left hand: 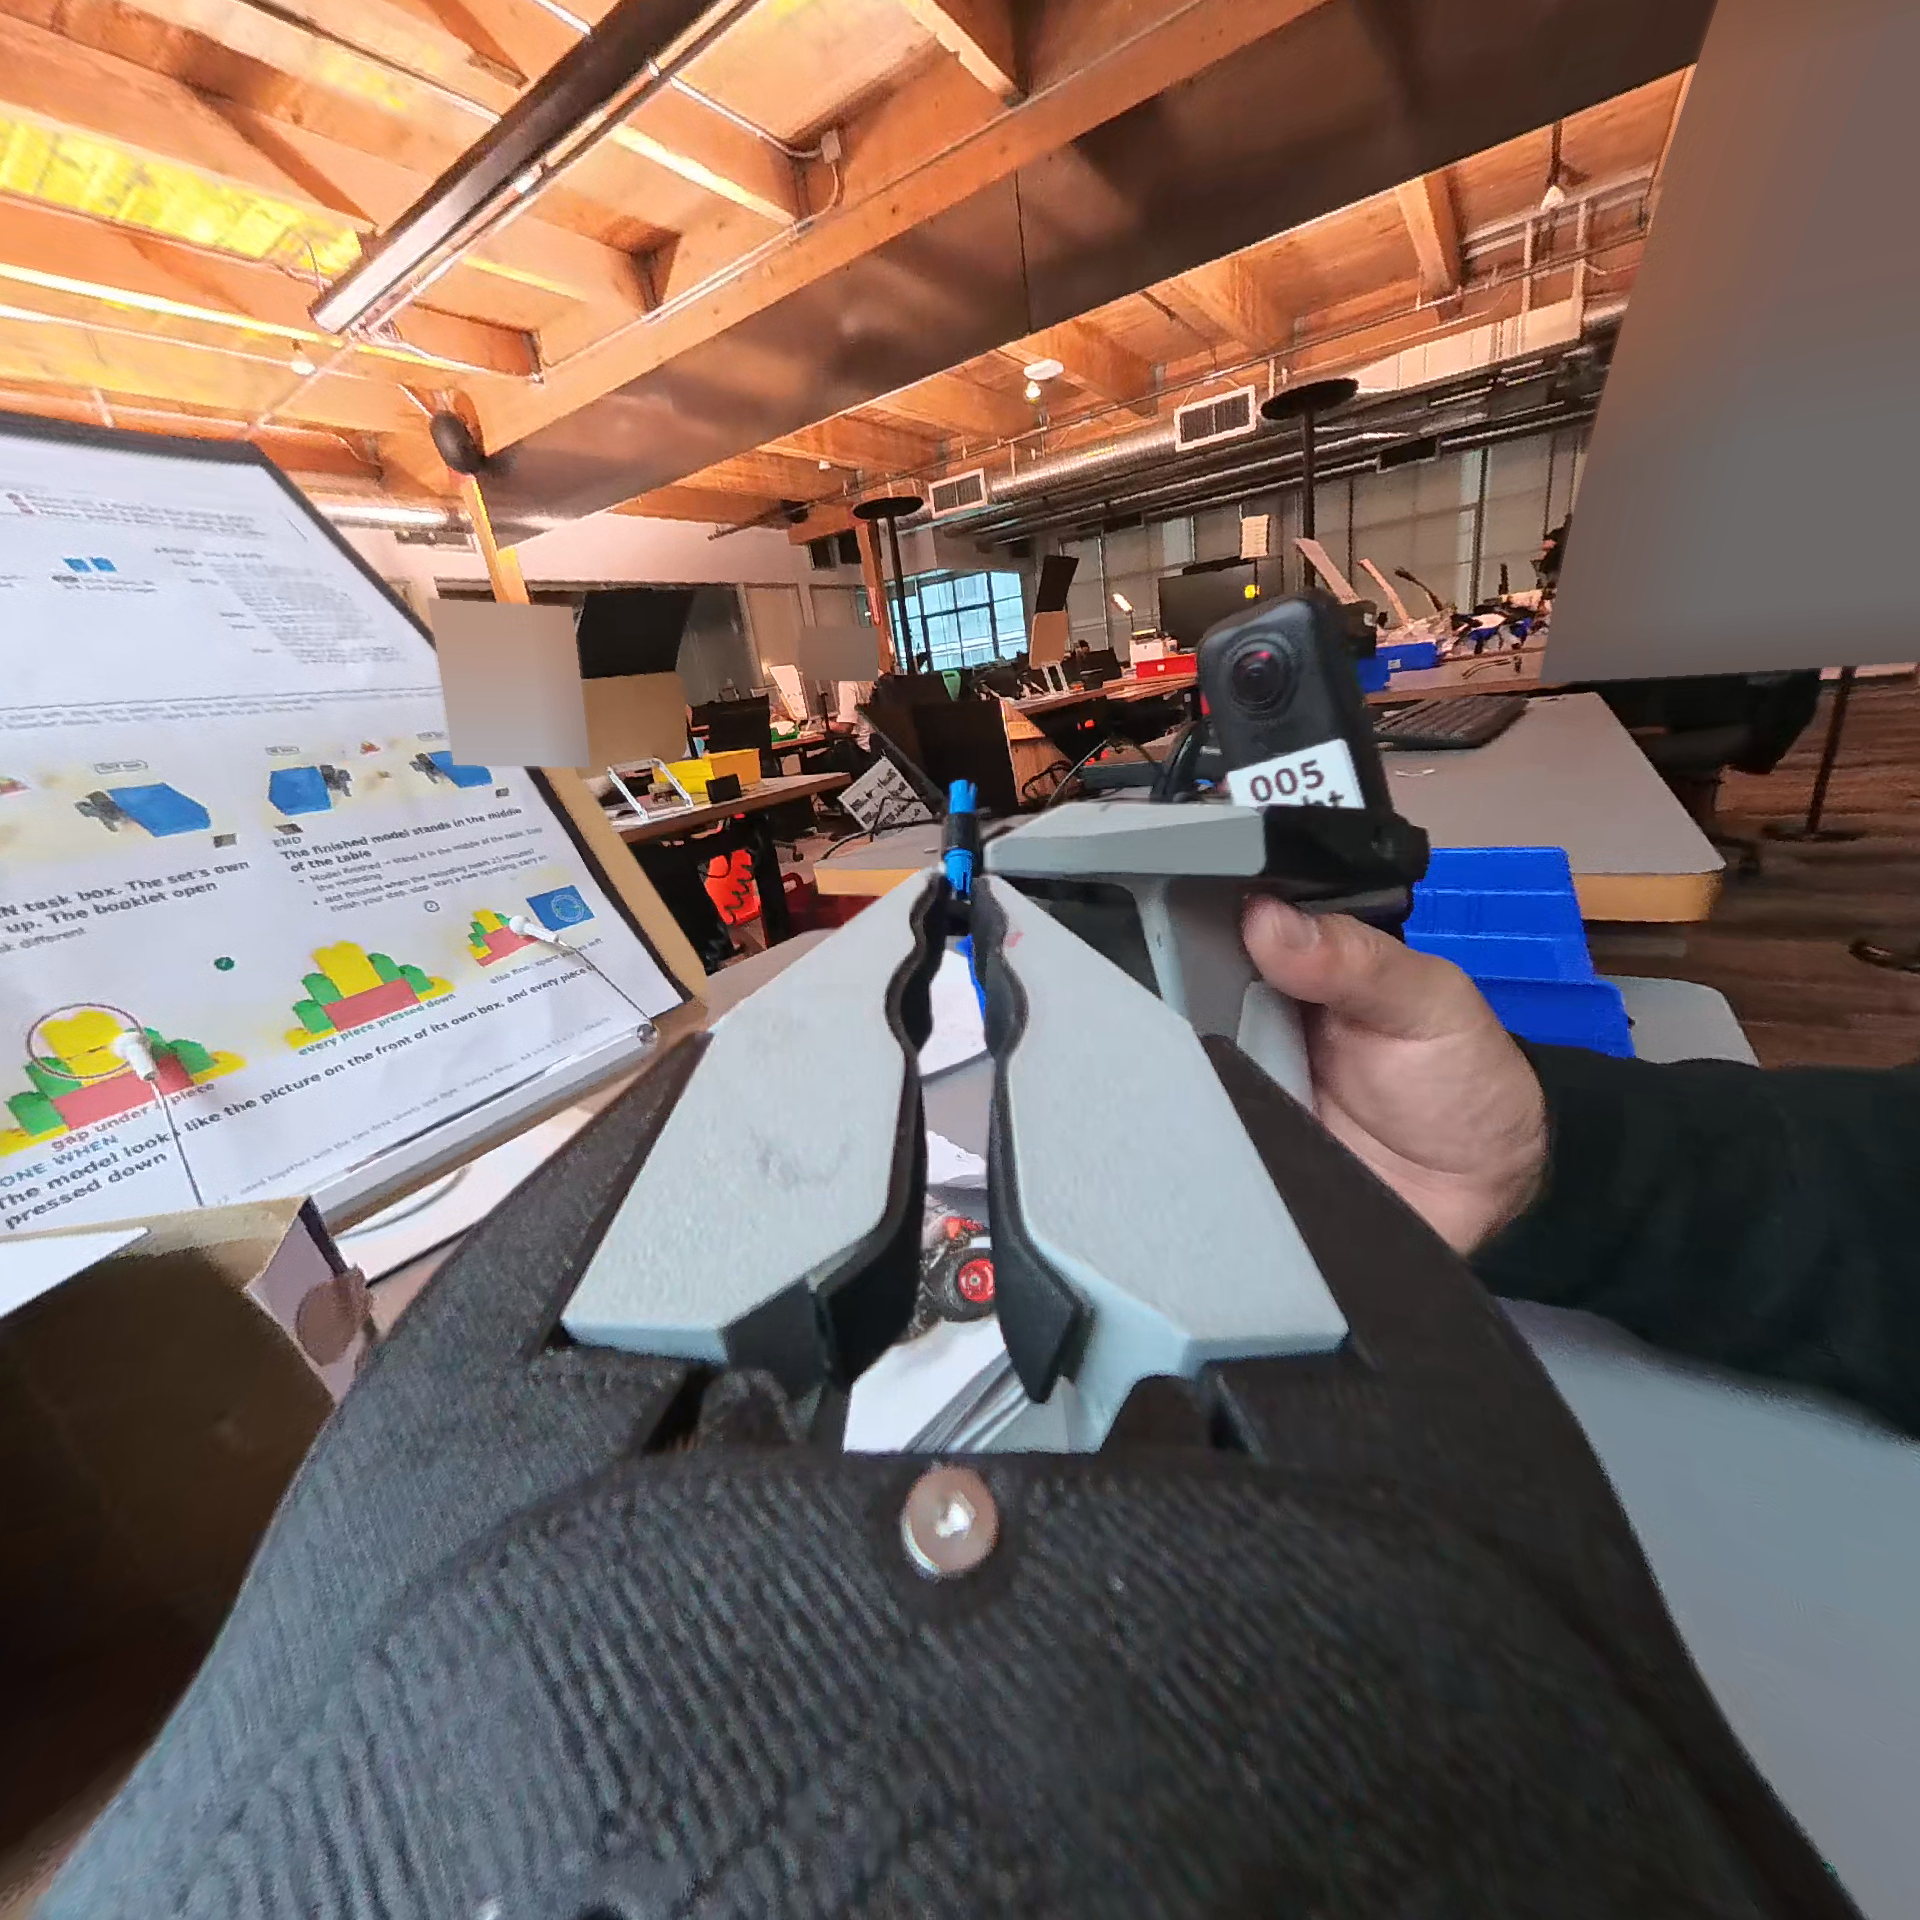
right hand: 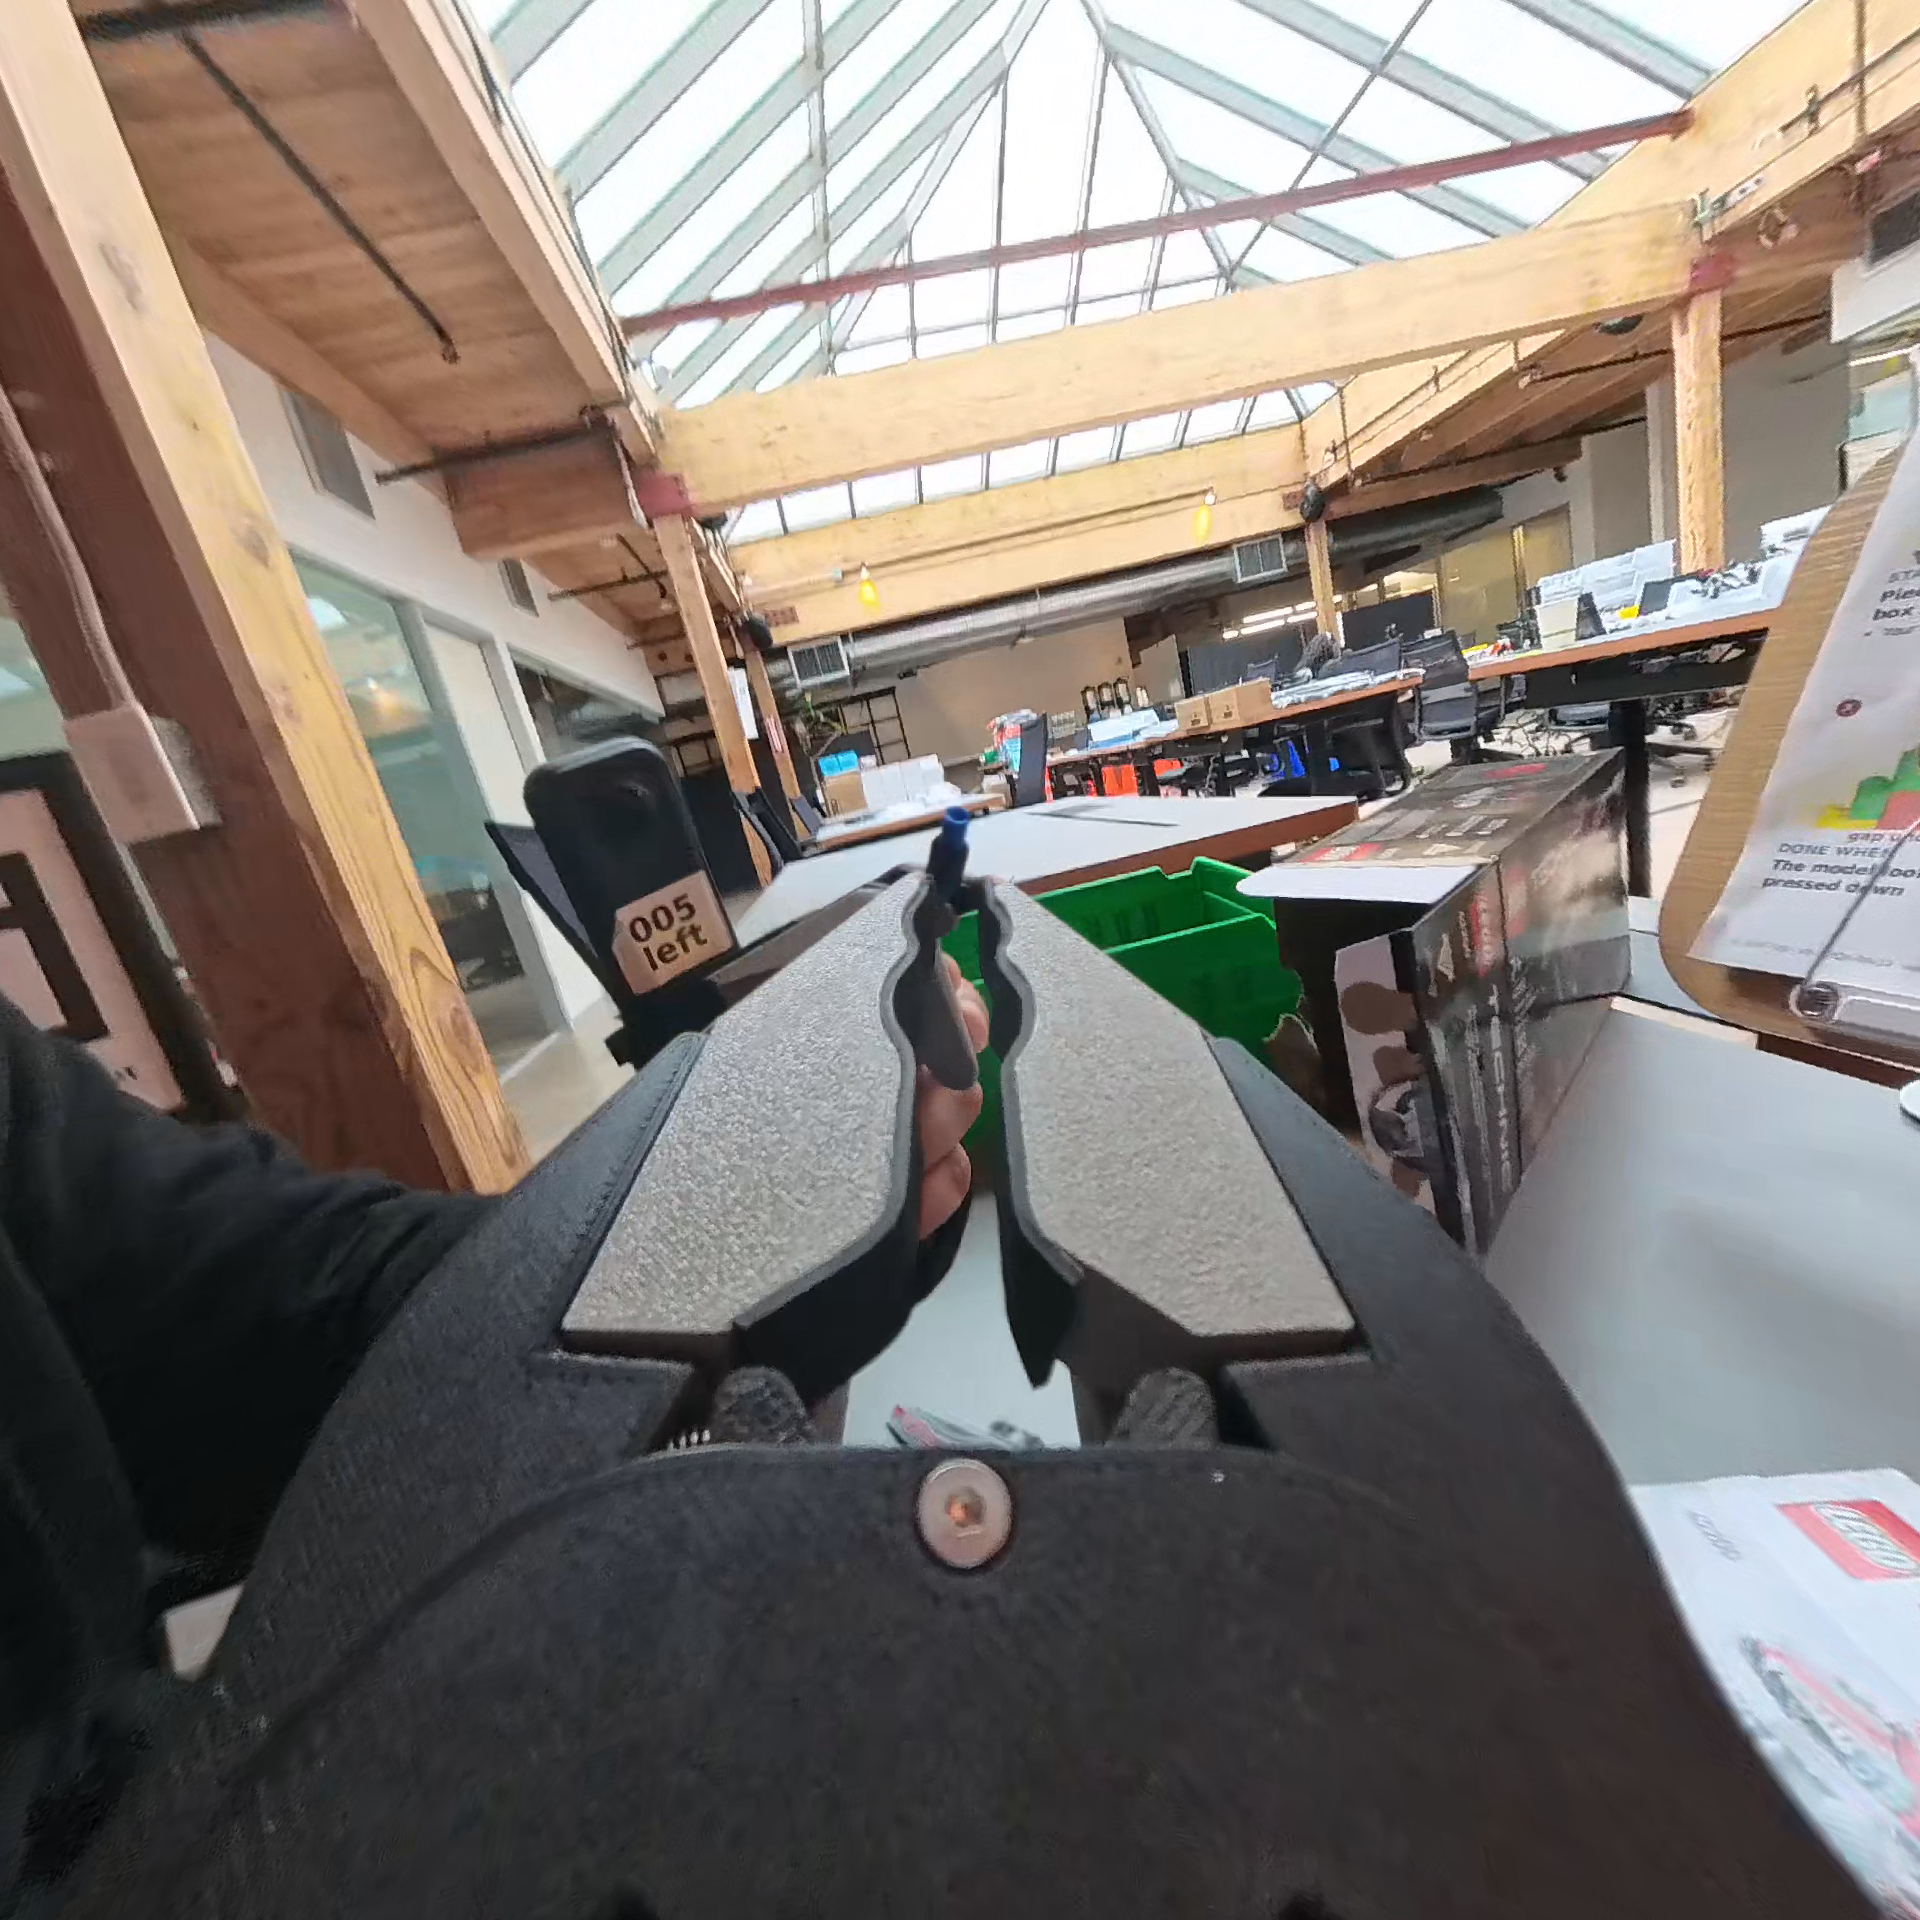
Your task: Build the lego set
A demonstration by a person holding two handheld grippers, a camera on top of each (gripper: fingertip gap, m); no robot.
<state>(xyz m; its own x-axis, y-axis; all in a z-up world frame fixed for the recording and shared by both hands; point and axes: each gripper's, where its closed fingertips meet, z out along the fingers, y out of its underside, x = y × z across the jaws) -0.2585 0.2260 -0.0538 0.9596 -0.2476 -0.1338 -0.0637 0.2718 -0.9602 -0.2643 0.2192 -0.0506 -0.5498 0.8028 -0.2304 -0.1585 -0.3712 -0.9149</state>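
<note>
Left view, from the left: open cardboard box (left hand: 135, 1455) at the near edge, then an instruction sheet (left hand: 260, 831) propped on a stand, both on the desk (left hand: 1714, 1558). Centre: left gripper (left hand: 958, 883) raised off the desk, jaws nearly closed at the tips on a small dark piece (left hand: 956, 847) with a blue pin (left hand: 962, 798) standing out of its top. Right of that the right gripper (left hand: 1122, 847) comes in sideways, its tip meeting the same piece, a hand (left hand: 1403, 1070) on its grip; blue bins (left hand: 1517, 935) behind. Right view, from the left: the other gripper's camera body (right hand: 623, 862), then the right gripper (right hand: 961, 914), jaws close together at the tips around a dark part with the blue pin (right hand: 954, 831) poking up; whether it pinches or only touches, cannot tell. Then a green bin (right hand: 1174, 935), the set's box (right hand: 1496, 987), a booklet (right hand: 1808, 1621) at the near right. Judgement: a mid-air joining or hand-over of the pin. Risks: both tips crowd one tiny part, so a slight twist could pop it free; it would drop to the desk or into a bin. Off-axis push could jam the pin crooked.
</note>
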